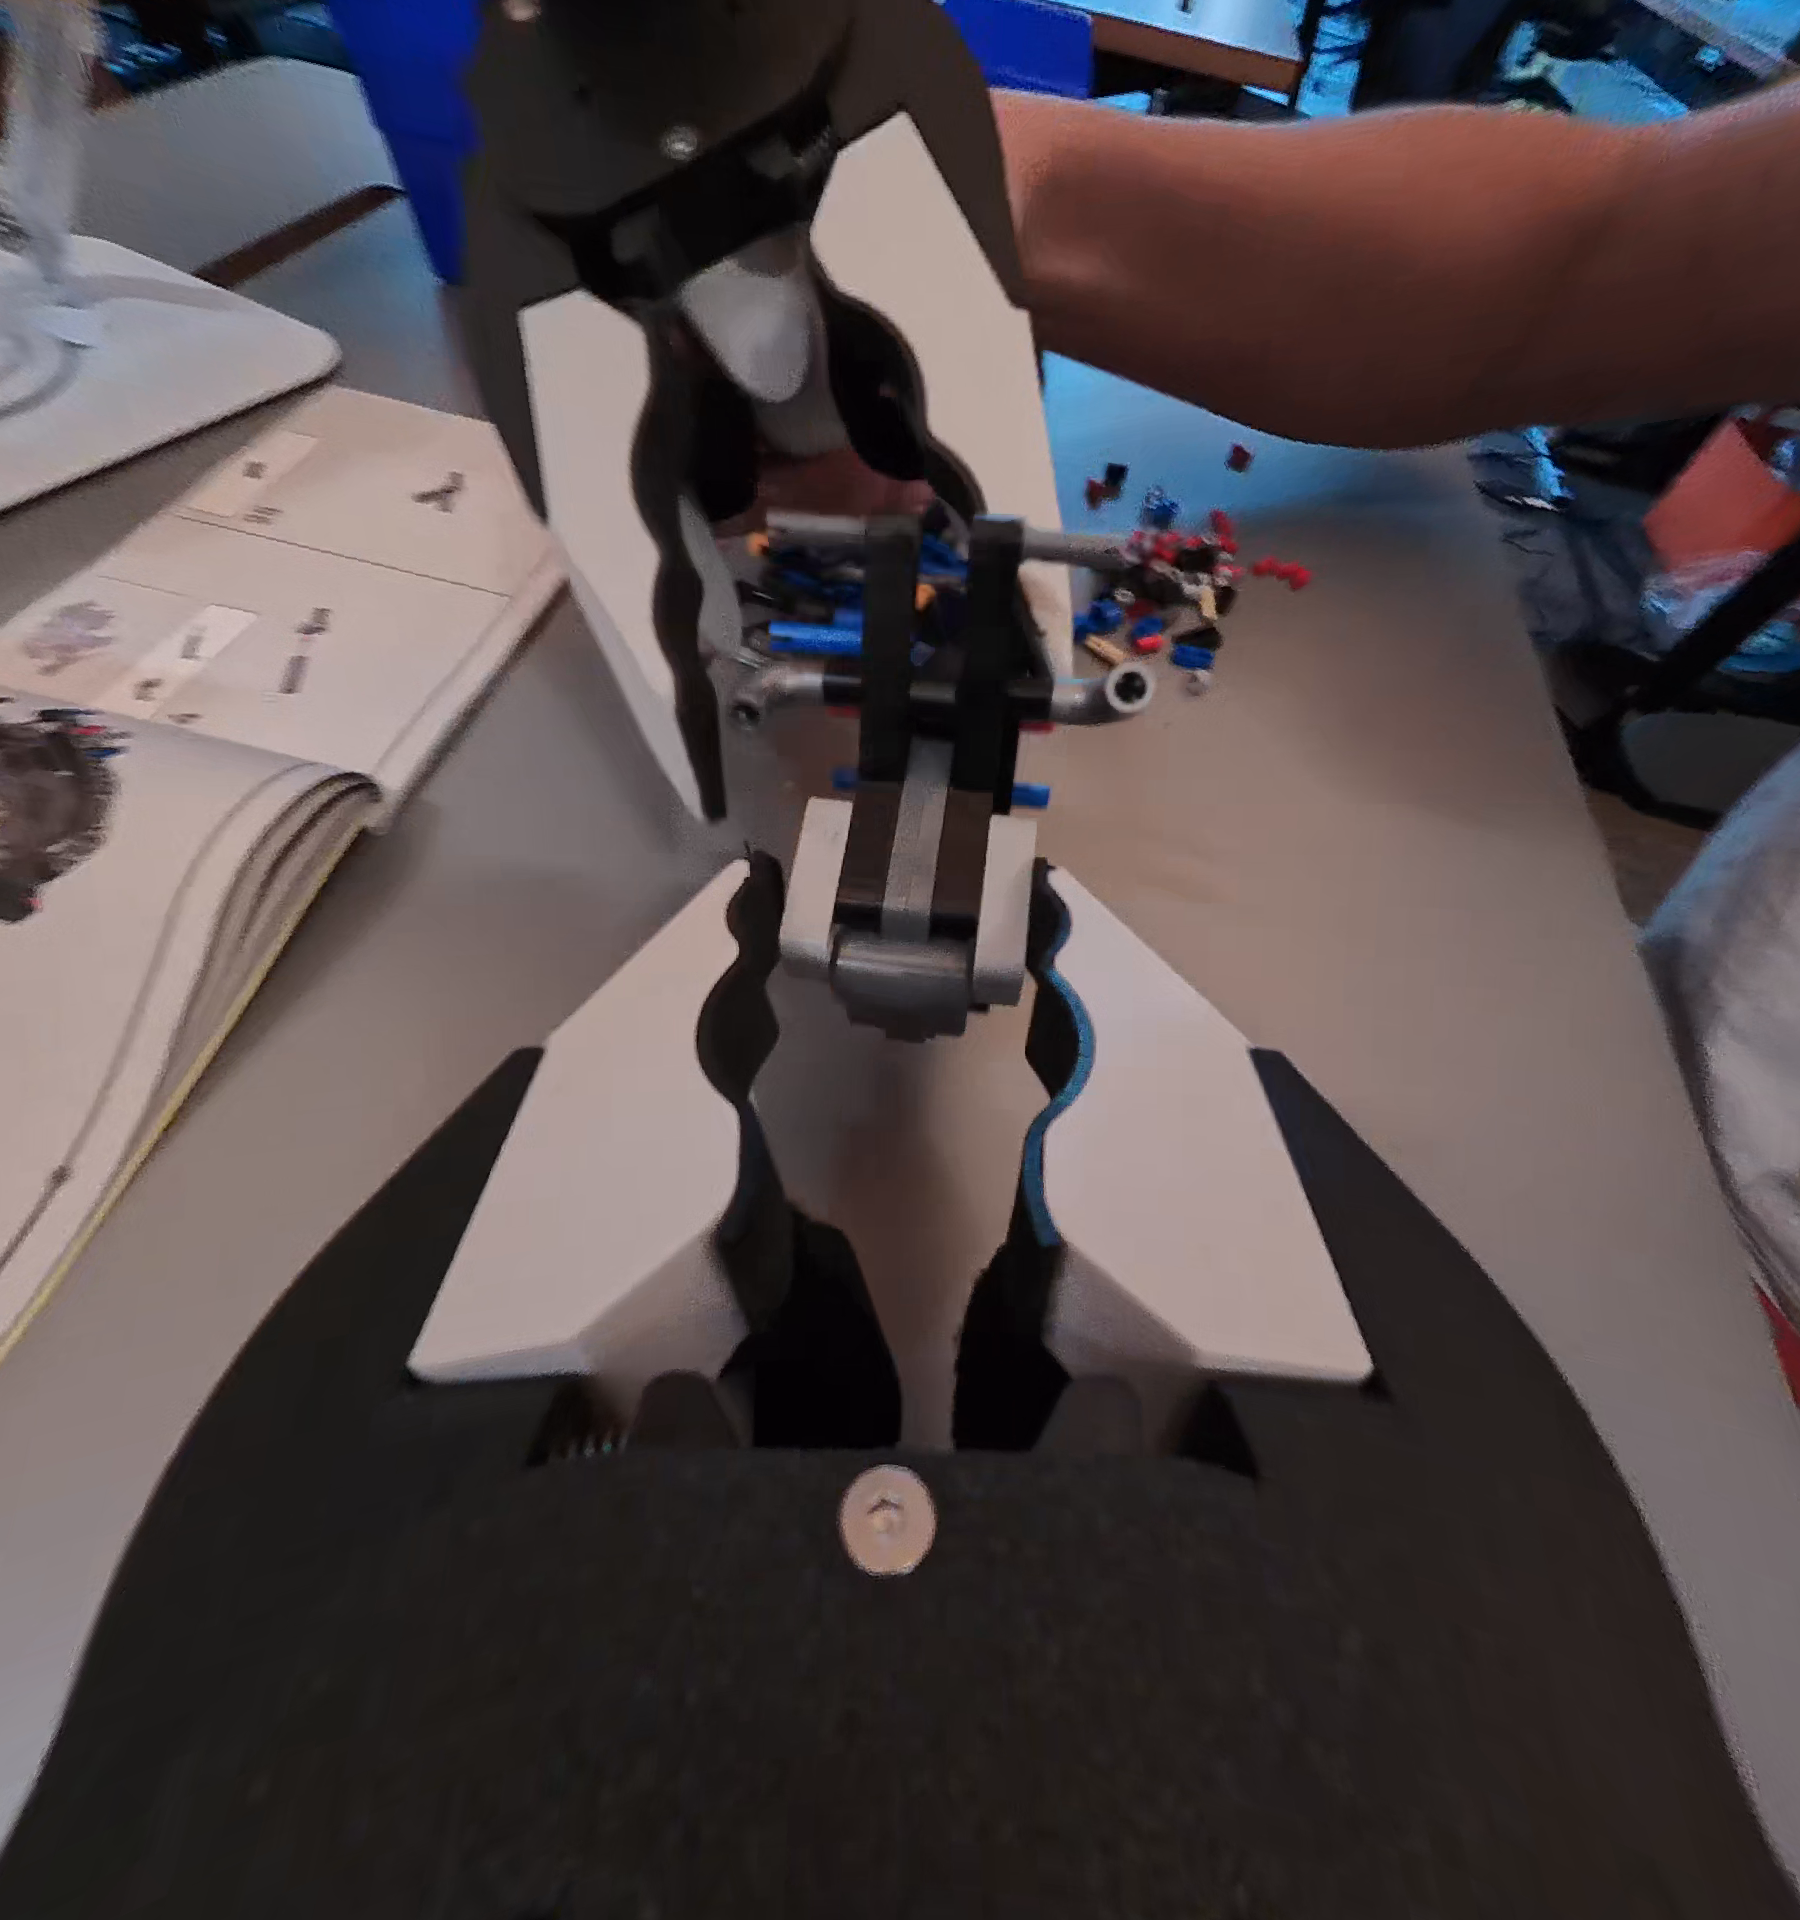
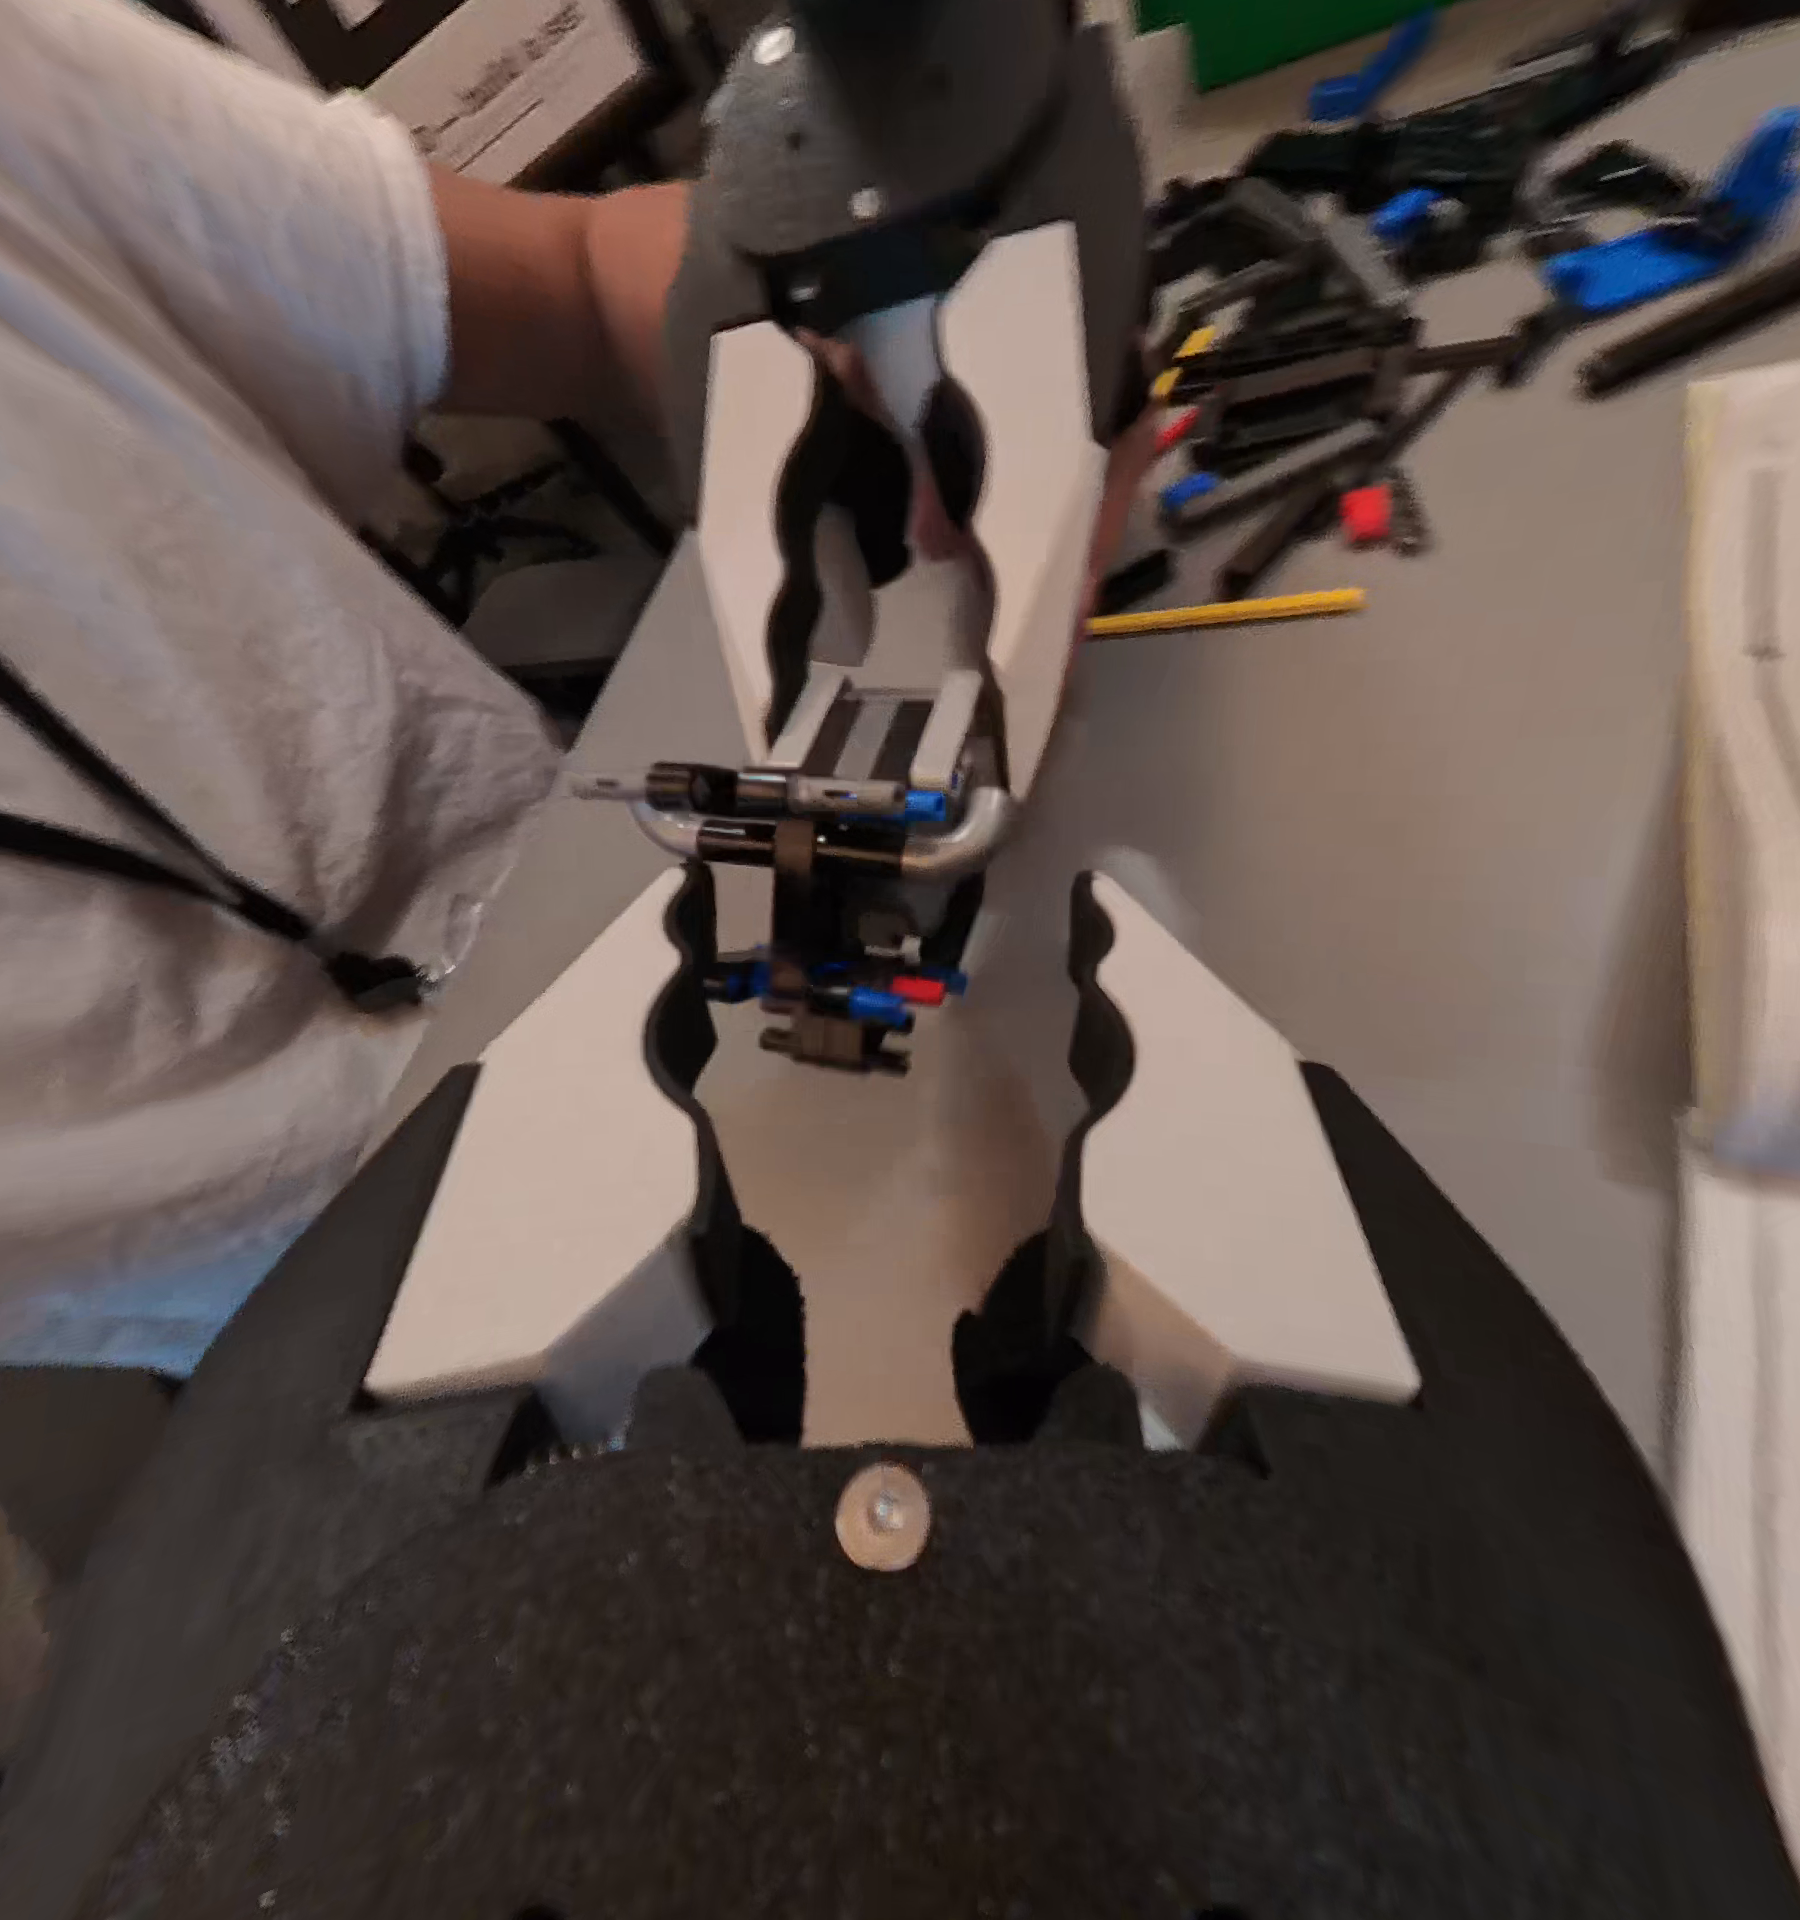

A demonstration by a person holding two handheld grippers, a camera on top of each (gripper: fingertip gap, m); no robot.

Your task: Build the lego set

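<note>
A partly built lego assembly (image 1: 906,914) of white, grey and black parts, with curved silver tubes and blue pins, is held in the air over the grey table (image 1: 1291,935). My left gripper (image 1: 901,878) is shut on its white end. In the right wrist view the left gripper (image 2: 880,717) comes down from the top, holding that same end. My right gripper (image 2: 885,888) is open, its fingers on either side of the assembly's black end (image 2: 844,987) with gaps showing. In the left wrist view the right gripper (image 1: 875,717) reaches in from above.
A pile of loose red, blue and black lego pieces (image 1: 1166,592) lies beyond the assembly. An open instruction booklet (image 1: 200,727) lies to the left, a white tray (image 1: 96,353) behind it. A heap of black and blue parts (image 2: 1343,312) and a yellow rod (image 2: 1228,611) lie on the table. Left and right tips are no more than a few centimetres apart.
</note>
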